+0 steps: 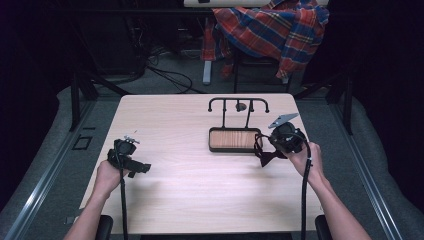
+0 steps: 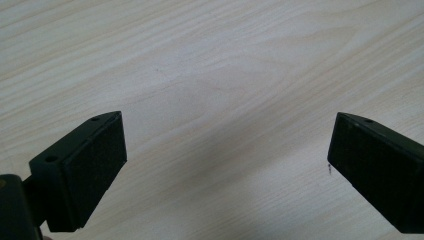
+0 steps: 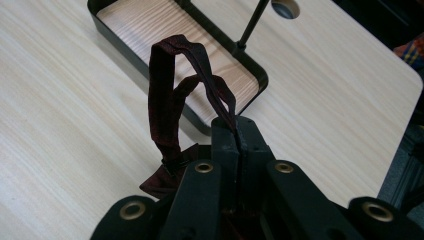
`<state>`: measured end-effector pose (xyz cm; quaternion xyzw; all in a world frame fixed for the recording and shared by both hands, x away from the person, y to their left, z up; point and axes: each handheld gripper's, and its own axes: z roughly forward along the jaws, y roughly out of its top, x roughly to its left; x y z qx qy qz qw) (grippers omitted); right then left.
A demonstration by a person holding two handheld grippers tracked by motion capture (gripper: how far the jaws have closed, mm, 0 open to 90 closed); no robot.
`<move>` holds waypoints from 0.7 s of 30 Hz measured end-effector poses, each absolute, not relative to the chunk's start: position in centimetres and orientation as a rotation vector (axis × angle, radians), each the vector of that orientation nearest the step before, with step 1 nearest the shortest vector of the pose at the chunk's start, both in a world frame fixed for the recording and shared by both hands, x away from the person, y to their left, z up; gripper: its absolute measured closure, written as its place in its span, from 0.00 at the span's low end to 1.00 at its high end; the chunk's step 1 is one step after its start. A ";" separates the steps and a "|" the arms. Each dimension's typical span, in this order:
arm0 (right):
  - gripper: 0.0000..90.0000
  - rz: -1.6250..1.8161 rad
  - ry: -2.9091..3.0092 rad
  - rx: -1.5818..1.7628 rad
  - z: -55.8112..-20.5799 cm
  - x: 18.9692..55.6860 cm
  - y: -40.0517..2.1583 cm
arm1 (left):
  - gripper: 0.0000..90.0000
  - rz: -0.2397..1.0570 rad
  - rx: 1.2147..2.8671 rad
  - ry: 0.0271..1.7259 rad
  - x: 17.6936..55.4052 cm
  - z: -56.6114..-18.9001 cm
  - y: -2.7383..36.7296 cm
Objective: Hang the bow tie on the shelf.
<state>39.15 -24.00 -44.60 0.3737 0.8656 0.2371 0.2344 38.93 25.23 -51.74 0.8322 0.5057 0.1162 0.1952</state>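
A dark red bow tie [image 3: 162, 100] hangs by its thin strap from my right gripper [image 3: 235, 125], whose jaws are shut on the strap. The bow part [image 1: 270, 158] dangles just above the table, right of a black stand. The stand has a wood-lined tray base [image 1: 235, 139] and a hooked top bar [image 1: 238, 100]. In the high view my right gripper [image 1: 267, 146] sits at the tray's right end. At the table's left side my left gripper [image 1: 141, 168] stands open over bare wood, with nothing between its jaws [image 2: 225, 150].
The light wooden table [image 1: 190, 185] has a round cable hole [image 3: 285, 7] beyond the stand. A plaid shirt [image 1: 272, 27] is draped over a chair behind the table. Cables lie on the floor at the back.
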 end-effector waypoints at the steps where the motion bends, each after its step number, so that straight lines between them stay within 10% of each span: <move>1: 0.98 0.651 2.376 1.026 -44.6 39.1 -24.0 | 0.02 0.326 2.332 1.417 38.9 -51.7 25.2; 21: 0.98 0.705 2.309 1.013 -42.8 40.0 -23.8 | 0.02 0.320 2.333 1.413 39.0 -51.8 25.2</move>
